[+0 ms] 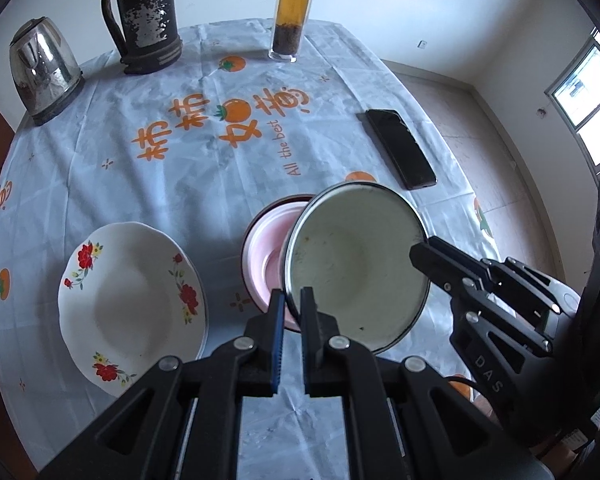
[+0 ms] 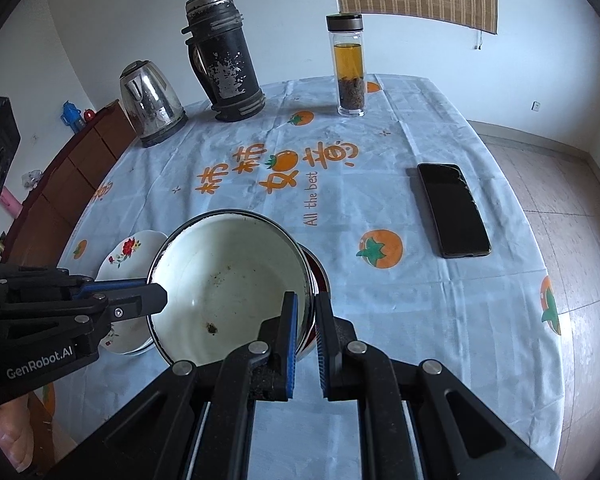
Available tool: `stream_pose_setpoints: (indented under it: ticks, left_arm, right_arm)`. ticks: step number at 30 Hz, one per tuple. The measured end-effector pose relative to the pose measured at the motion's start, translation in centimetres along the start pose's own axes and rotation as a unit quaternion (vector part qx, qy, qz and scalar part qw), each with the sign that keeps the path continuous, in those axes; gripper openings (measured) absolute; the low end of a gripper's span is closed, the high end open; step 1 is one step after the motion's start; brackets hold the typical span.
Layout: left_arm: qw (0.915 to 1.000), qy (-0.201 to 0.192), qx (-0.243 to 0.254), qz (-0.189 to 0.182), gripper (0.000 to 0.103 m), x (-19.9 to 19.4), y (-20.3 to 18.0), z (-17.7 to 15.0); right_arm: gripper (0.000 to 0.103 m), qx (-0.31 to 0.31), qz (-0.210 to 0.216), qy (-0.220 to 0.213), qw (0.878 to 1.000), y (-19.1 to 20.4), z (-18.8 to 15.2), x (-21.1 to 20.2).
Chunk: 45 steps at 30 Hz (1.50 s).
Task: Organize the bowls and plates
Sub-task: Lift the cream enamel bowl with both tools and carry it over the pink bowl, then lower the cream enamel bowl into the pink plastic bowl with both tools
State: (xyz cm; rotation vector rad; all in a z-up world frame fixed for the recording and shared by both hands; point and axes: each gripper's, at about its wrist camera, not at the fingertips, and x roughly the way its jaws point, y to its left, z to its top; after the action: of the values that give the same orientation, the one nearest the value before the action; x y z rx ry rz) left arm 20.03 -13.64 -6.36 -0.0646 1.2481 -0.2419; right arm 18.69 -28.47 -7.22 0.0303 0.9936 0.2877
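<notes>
I have the white enamel bowl [image 1: 358,264] pinched by its rim on two sides: my left gripper [image 1: 291,300] is clamped narrow on the near-left edge at lower centre of its view, and my right gripper [image 2: 306,308] is closed the same way on the opposite edge, low in its own view. The bowl hangs tilted above the pink bowl [image 1: 266,256], which sits on the tablecloth [image 1: 180,184] at centre frame, with the flowered plate [image 1: 132,300] just to its left. My reading is that this is the nesting step, white bowl into pink. To do it well I'd level the rim first, keep both hands travelling together so neither pinch twists, centre it over the pink bowl, then lower until it seats before easing either grip. Thin enamel rim could slip if one side leads. The phone [image 1: 400,148] at right is well clear.
</notes>
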Motion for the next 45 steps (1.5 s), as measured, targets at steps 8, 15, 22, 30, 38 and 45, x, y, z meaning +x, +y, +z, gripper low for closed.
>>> stream_pose_setpoints:
  ticks: [8, 15, 22, 30, 38, 45]
  left_arm:
    - [0.9999, 0.005, -0.011, -0.002, 0.004, 0.3, 1.1, 0.2]
    - [0.9998, 0.008, -0.017, -0.003, 0.004, 0.6, 1.8, 0.4]
    - [0.9997, 0.012, -0.020, -0.003, 0.004, 0.9, 2.4, 0.7]
    - [0.9992, 0.025, -0.029, -0.010, 0.004, 1.8, 3.0, 0.9]
    - [0.9991, 0.033, -0.026, -0.010, 0.005, 2.6, 2.8, 1.0]
    - [0.9988, 0.042, -0.022, -0.012, 0.005, 3.2, 2.4, 1.0]
  right_arm:
    - [0.010, -0.007, 0.002, 0.002, 1.000, 0.8, 0.4, 0.6]
    - [0.010, -0.012, 0.003, 0.004, 1.000, 1.2, 0.9, 1.1]
    - [0.010, -0.014, 0.005, 0.007, 1.000, 1.5, 1.3, 1.7]
    - [0.010, -0.015, 0.006, 0.013, 1.000, 1.6, 1.6, 2.3]
    - [0.010, -0.016, 0.002, 0.021, 1.000, 1.3, 1.6, 3.1]
    - [0.010, -0.013, -0.003, 0.029, 0.999, 0.9, 1.4, 3.6]
